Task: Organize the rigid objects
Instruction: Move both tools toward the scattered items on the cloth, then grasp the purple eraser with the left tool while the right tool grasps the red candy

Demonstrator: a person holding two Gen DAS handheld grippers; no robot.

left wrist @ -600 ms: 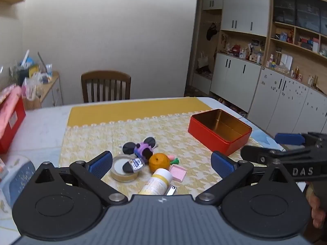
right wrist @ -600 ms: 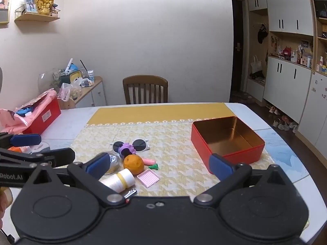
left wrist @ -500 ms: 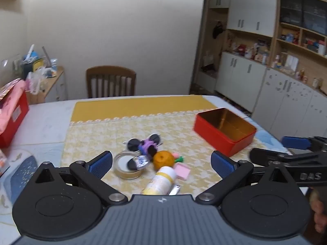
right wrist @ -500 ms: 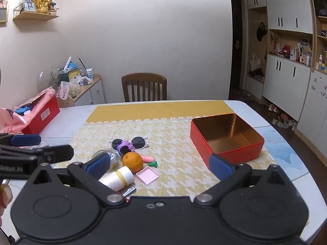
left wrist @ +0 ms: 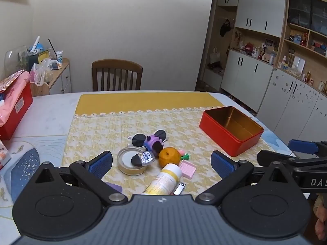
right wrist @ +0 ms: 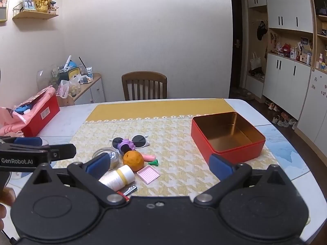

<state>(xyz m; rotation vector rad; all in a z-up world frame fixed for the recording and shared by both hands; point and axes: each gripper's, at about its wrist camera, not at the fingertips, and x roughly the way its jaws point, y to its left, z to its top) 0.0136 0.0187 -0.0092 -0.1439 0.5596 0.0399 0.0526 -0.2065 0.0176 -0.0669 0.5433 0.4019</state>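
A pile of small objects lies on the yellow table mat: white sunglasses (left wrist: 139, 139), a purple toy (left wrist: 152, 144), an orange (left wrist: 169, 159), a round tin lid (left wrist: 131, 164), a white bottle (left wrist: 163, 180), a pink card (left wrist: 187, 169) and nail clippers (left wrist: 179, 188). An open, empty red tin box (left wrist: 231, 130) stands to the right. My left gripper (left wrist: 161, 163) is open above the near side of the pile. My right gripper (right wrist: 159, 163) is open and empty, also near the pile (right wrist: 132, 159), with the red box (right wrist: 226, 134) ahead right.
A wooden chair (left wrist: 117, 74) stands at the table's far side. A red box with pink wrapping (left wrist: 14, 102) sits at the left edge. A cluttered side cabinet (right wrist: 81, 85) stands at the left wall and white cupboards (left wrist: 265, 81) on the right.
Both grippers have drawn back and risen slightly, so the pile and the red box sit a little farther off. Both stay open and empty.
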